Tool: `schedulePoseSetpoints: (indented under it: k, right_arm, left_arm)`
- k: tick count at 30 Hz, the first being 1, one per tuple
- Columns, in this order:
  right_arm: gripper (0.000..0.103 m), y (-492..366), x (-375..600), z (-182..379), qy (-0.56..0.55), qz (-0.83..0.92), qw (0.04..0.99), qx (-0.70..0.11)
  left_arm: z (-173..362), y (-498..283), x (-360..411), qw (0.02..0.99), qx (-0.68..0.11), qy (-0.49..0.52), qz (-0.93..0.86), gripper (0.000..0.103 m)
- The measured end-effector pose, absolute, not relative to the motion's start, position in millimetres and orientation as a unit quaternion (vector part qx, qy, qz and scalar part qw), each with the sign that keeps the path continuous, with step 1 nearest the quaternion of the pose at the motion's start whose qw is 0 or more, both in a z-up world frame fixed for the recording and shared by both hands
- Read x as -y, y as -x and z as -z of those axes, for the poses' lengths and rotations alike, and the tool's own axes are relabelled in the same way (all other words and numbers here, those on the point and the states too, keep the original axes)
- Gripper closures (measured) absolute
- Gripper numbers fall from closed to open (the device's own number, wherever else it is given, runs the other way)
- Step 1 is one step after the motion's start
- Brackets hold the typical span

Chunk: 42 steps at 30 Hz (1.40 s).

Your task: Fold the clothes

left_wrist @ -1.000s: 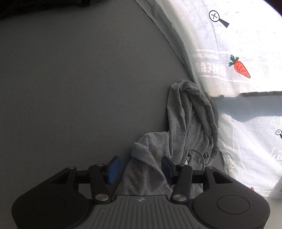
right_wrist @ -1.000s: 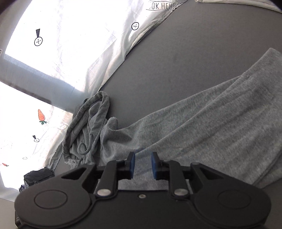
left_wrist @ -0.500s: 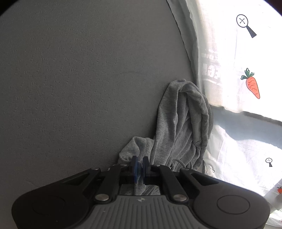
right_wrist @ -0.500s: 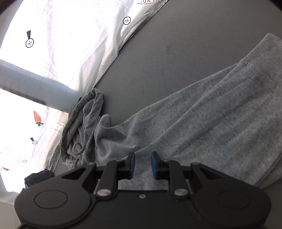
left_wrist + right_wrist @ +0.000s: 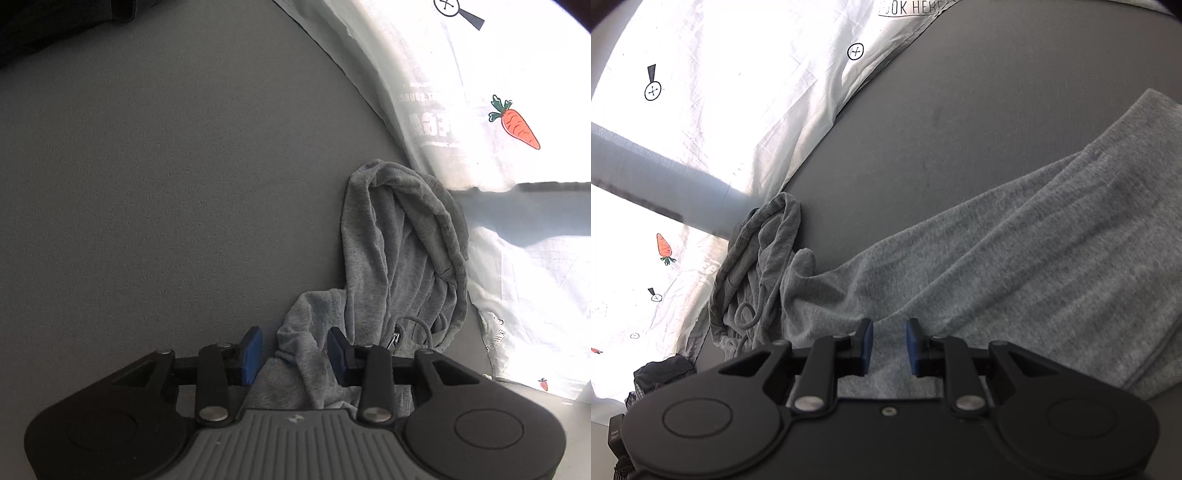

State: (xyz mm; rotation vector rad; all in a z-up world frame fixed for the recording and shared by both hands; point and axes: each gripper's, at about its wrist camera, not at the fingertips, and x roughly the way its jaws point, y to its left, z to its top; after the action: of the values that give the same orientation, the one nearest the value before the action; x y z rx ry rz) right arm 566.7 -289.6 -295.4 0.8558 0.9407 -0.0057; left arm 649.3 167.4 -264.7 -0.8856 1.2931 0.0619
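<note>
The grey hoodie (image 5: 997,266) is soft knitted cloth, matt and a little fuzzy. The dark grey surface (image 5: 166,184) under it looks like matt, finely grained fabric. The white printed sheet (image 5: 746,92) is thin, wrinkled cloth. Both grippers have matt black plastic bodies, blue pads (image 5: 253,352) and shiny metal pins.

hoodie (image 5: 997,258) on mat (image 5: 997,110), sheet (image 5: 738,92) beside

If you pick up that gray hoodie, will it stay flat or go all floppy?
Probably floppy: the hoodie is soft knit, already lying in folds. Its hood is bunched up and would likely dangle. The drawstring looks loose, so it may swing or snag.
</note>
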Motion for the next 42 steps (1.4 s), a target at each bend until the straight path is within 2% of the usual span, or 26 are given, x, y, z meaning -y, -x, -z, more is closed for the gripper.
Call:
schedulePoseSetpoints:
  k: [4,7,9,12,22,25,28,30,32,36,37,41,42]
  right_arm:
    - [0.082,-564,293,295,-0.399,0.005,0.805,-0.439]
    - [0.082,-562,296,296,-0.403,0.007,0.803,-0.439]
    - [0.081,-560,299,294,-0.401,0.009,0.805,-0.438]
    - [0.08,-556,303,294,-0.401,0.011,0.806,-0.436]
    - [0.082,-556,311,292,-0.377,0.015,0.815,-0.44]
    - [0.082,-556,312,290,-0.361,0.016,0.821,-0.442]
    - [0.081,-553,315,286,-0.34,0.027,0.832,-0.437]
    - [0.078,-551,320,283,-0.32,0.038,0.84,-0.435]
    - [0.076,-548,327,282,-0.317,0.047,0.842,-0.434]
    - [0.075,-539,340,283,-0.329,0.059,0.84,-0.428]
    - [0.075,-537,342,284,-0.333,0.061,0.838,-0.428]
    - [0.076,-536,344,285,-0.336,0.059,0.837,-0.427]
    - [0.076,-536,343,285,-0.335,0.059,0.838,-0.427]
  left_arm:
    - [268,-642,-165,0.702,-0.581,0.411,-0.014,0.056]
    - [270,-646,-156,0.694,-0.591,0.411,-0.007,0.061]
    - [269,-648,-152,0.696,-0.593,0.405,-0.014,0.093]
    - [265,-650,-150,0.712,-0.591,0.376,-0.046,0.095]
    - [254,-675,-127,0.779,-0.595,0.144,-0.133,0.094]
    - [249,-679,-142,0.791,-0.577,0.141,-0.146,0.094]
    - [236,-670,-158,0.797,-0.559,0.204,-0.106,0.092]
    - [230,-662,-153,0.792,-0.57,0.206,-0.073,0.08]
    - [231,-652,-144,0.781,-0.585,0.213,-0.053,0.073]
    - [252,-632,-138,0.749,-0.597,0.284,-0.039,0.055]
    - [259,-629,-136,0.744,-0.598,0.298,-0.036,0.053]
    - [256,-632,-112,0.78,-0.579,0.237,-0.018,0.056]
    - [254,-635,-110,0.788,-0.574,0.223,-0.016,0.071]
